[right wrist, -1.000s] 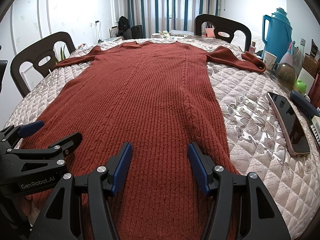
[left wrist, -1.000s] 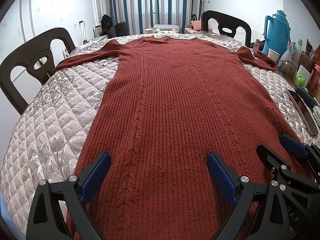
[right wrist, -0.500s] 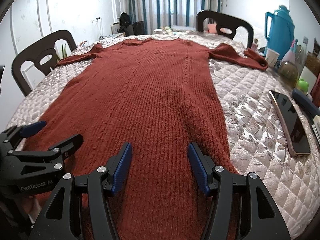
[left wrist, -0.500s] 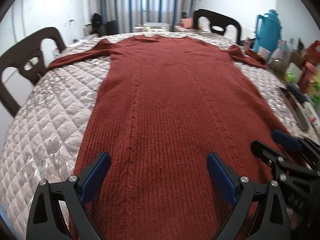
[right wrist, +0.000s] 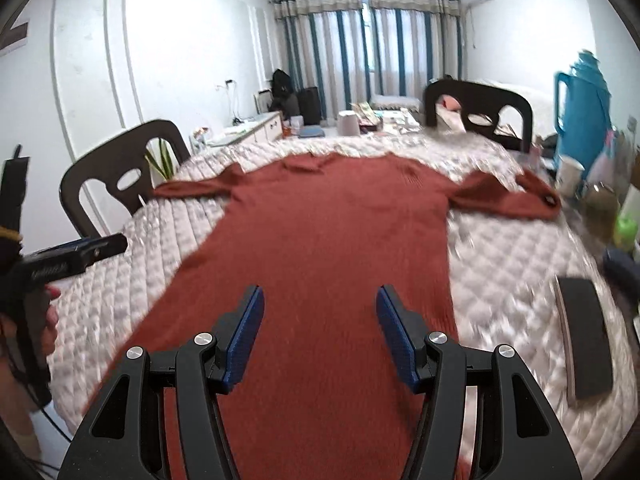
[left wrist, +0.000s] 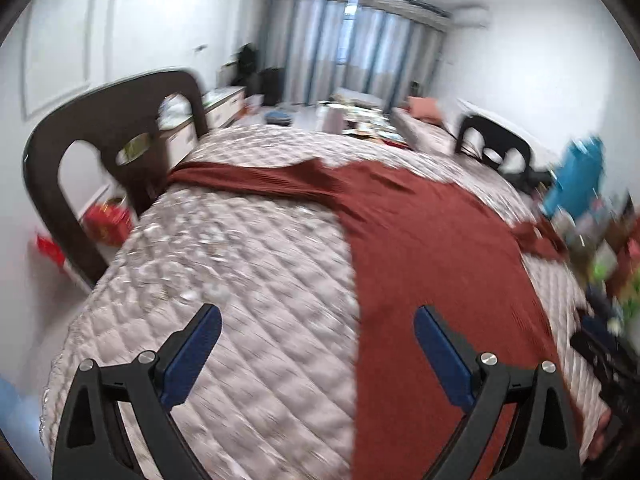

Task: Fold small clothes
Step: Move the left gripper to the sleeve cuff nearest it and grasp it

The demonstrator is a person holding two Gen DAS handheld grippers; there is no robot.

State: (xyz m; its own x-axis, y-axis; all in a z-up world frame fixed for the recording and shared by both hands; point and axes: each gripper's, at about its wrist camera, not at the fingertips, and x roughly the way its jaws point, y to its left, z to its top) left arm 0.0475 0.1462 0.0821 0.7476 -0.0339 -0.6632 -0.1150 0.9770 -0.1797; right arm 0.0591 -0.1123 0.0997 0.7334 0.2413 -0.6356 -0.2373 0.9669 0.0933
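Observation:
A long rust-red knit sweater (right wrist: pixel 336 248) lies flat on the quilted table cover (right wrist: pixel 508 264), both sleeves spread out at the far end. My right gripper (right wrist: pixel 320 320) is open and empty above the sweater's near hem. My left gripper (left wrist: pixel 316 344) is open and empty, raised over the cover at the sweater's left edge (left wrist: pixel 432 264). The left gripper also shows at the left edge of the right wrist view (right wrist: pixel 84 250), held off the table's left side.
Dark chairs stand at the left (right wrist: pixel 120 176) and far right (right wrist: pixel 476 108). A blue thermos (right wrist: pixel 580 108), a cup (right wrist: pixel 568 174), bottles and a dark phone (right wrist: pixel 584 340) crowd the table's right side. The table's left edge drops off near the left gripper.
Both grippers have lifted and pulled back from the hem. The left gripper has swung left, off the sweater and over the bare cover. Both stay open.

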